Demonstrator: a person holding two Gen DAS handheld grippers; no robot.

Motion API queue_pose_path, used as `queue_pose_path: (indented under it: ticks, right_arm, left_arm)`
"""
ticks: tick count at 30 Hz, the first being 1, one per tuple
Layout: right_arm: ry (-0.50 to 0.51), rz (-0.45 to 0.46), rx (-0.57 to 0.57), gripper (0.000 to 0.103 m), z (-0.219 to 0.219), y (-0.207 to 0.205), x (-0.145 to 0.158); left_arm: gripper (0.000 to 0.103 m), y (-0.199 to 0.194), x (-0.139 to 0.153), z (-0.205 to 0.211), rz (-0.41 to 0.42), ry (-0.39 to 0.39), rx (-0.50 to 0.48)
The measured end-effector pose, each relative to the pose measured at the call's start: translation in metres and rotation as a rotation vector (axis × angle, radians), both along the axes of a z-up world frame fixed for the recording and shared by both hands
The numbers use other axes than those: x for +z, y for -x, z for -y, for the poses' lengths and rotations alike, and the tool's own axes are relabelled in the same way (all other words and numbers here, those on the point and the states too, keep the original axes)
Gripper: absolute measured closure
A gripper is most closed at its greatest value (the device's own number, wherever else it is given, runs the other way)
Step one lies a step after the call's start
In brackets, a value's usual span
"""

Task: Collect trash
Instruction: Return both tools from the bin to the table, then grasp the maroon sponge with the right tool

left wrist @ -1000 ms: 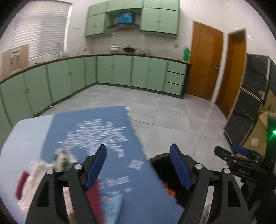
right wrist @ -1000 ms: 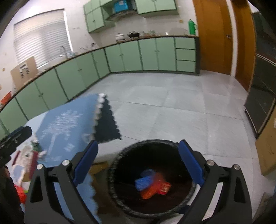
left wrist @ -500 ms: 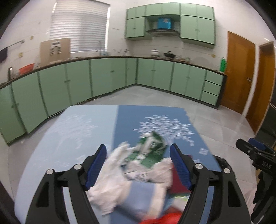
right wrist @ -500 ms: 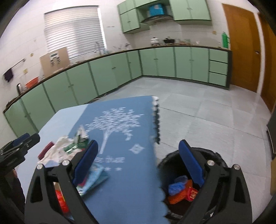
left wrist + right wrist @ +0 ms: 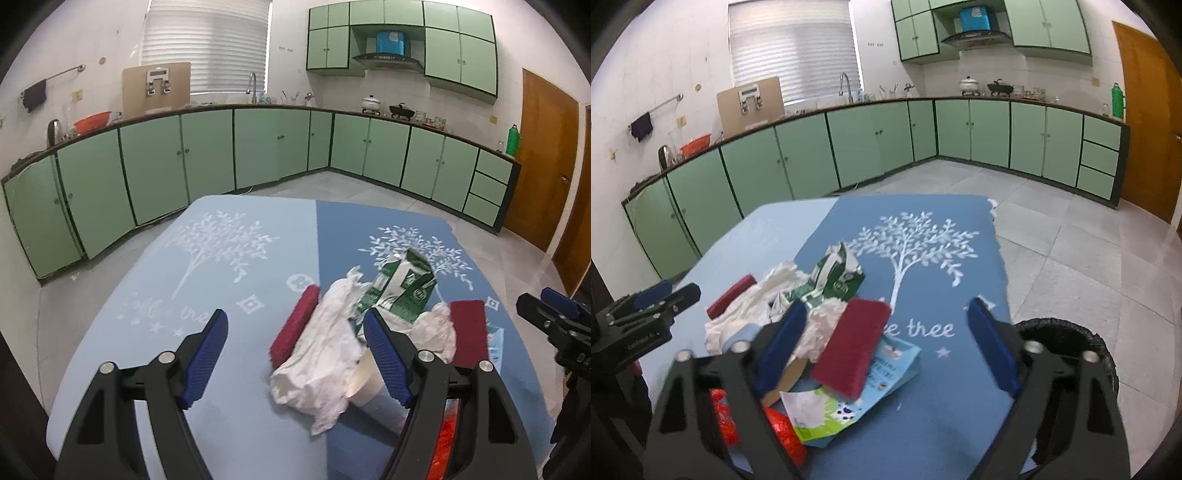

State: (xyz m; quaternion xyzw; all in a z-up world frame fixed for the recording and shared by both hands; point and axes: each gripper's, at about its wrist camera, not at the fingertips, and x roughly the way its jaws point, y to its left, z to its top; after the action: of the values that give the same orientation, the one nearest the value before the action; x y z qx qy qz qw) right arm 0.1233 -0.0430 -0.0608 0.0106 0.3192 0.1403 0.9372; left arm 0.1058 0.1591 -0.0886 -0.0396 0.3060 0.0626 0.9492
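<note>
The trash pile (image 5: 812, 321) is lying on the blue tablecloth (image 5: 942, 387), beside the bin (image 5: 1067, 332). Left gripper (image 5: 295, 354) is held open, empty; right gripper (image 5: 886, 347) is being closed around the red pad (image 5: 853, 347), which should probably be centred first.

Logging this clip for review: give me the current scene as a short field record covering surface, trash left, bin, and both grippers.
surface: table with blue tree-print cloth
trash on table: green carton, white crumpled paper, two red blocks, printed wrappers
bin: black-lined trash bin beside the table's right edge
left gripper: open, holding nothing, over the cloth next to the pile
right gripper: jaws closing, a red block between them, not pressed
</note>
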Motion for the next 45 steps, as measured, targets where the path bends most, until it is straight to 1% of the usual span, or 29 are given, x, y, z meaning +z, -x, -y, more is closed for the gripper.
queue_pose_path:
  ticks: [1, 5, 9, 14, 21, 29, 31, 32, 33, 35, 38, 39, 40, 42, 45]
  right_arm:
    - [0.002, -0.013, 0.002, 0.025, -0.005, -0.001, -0.003]
    - [0.016, -0.049, 0.012, 0.036, -0.017, -0.003, -0.015]
    - [0.031, -0.077, 0.014, 0.044, -0.028, -0.005, -0.026]
    - [0.053, -0.124, 0.018, 0.045, -0.037, -0.009, -0.04]
    - [0.078, -0.153, 0.025, 0.045, -0.043, -0.011, -0.05]
    - [0.117, -0.136, 0.046, 0.045, -0.046, -0.003, -0.053]
    - [0.141, -0.128, 0.053, 0.045, -0.048, -0.002, -0.055]
    - [0.151, -0.125, 0.058, 0.046, -0.05, -0.002, -0.056]
    - [0.155, -0.123, 0.066, 0.051, -0.051, -0.002, -0.056]
    - [0.128, -0.141, 0.079, 0.055, -0.047, -0.004, -0.056]
    - [0.136, -0.132, 0.075, 0.056, -0.042, -0.005, -0.052]
    - [0.136, -0.126, 0.071, 0.058, -0.039, -0.004, -0.051]
    - [0.126, -0.12, 0.068, 0.064, -0.034, -0.004, -0.048]
    - [0.103, -0.122, 0.071, 0.066, -0.027, -0.005, -0.045]
    - [0.116, -0.122, 0.064, 0.066, -0.022, -0.007, -0.043]
  left_arm:
    - [0.029, 0.0, -0.002, -0.002, -0.004, 0.001, 0.004]
    - [0.029, 0.0, -0.007, -0.009, -0.018, 0.004, 0.014]
    - [0.029, 0.0, -0.014, -0.012, -0.035, 0.002, 0.017]
    - [0.029, -0.001, -0.024, -0.015, -0.06, 0.009, 0.016]
    - [0.029, -0.004, -0.029, -0.016, -0.074, 0.021, 0.011]
    - [0.029, -0.008, -0.032, -0.013, -0.083, 0.012, 0.001]
    - [0.029, -0.009, -0.032, -0.012, -0.086, 0.015, 0.001]
    - [0.029, -0.009, -0.033, -0.011, -0.086, 0.015, 0.001]
    - [0.029, -0.01, -0.032, -0.011, -0.086, 0.013, 0.0]
    - [0.029, -0.01, -0.032, -0.01, -0.084, 0.01, 0.0]
    - [0.029, -0.01, -0.032, -0.008, -0.084, 0.005, -0.003]
    - [0.029, -0.009, -0.032, -0.008, -0.084, 0.005, -0.003]
    - [0.029, -0.009, -0.032, -0.007, -0.084, 0.004, -0.004]
    - [0.029, -0.009, -0.032, -0.006, -0.084, 0.005, -0.005]
    - [0.029, -0.01, -0.033, -0.004, -0.088, 0.007, -0.009]
